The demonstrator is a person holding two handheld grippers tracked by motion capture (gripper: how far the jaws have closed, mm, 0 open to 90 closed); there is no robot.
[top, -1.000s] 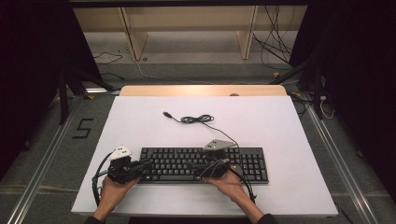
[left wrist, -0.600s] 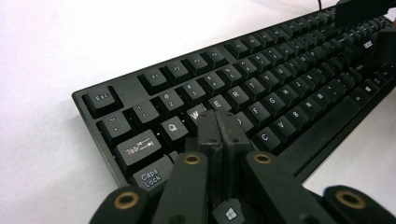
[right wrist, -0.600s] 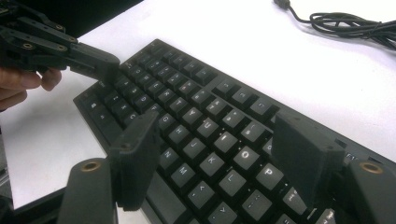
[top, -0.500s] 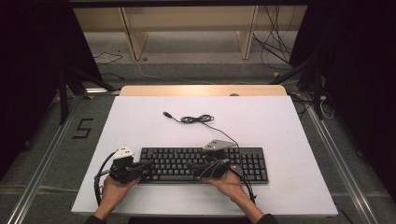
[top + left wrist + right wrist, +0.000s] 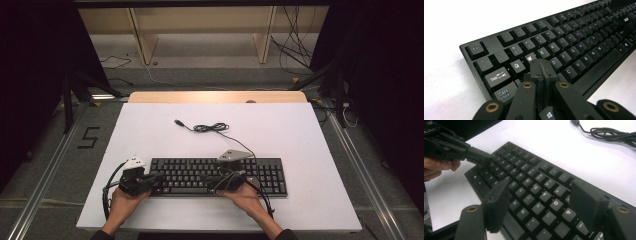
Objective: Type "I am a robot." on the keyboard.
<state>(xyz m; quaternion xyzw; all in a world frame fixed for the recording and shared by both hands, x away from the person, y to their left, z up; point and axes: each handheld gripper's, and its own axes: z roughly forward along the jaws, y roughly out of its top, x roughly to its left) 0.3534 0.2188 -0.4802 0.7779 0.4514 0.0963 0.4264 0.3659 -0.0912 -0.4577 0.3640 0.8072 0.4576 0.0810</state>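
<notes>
Two hand-held grippers over keyboard (image 5: 220, 176): left (image 5: 541, 68) closed, right (image 5: 541, 202) spread

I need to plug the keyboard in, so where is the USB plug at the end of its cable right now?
In the high view the black USB plug lies loose on the white table, beyond the black keyboard toward its left half, just left of the coiled black cable.

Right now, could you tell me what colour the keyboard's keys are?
Black with pale lettering; the keyboard shows best in the left gripper view.
</notes>
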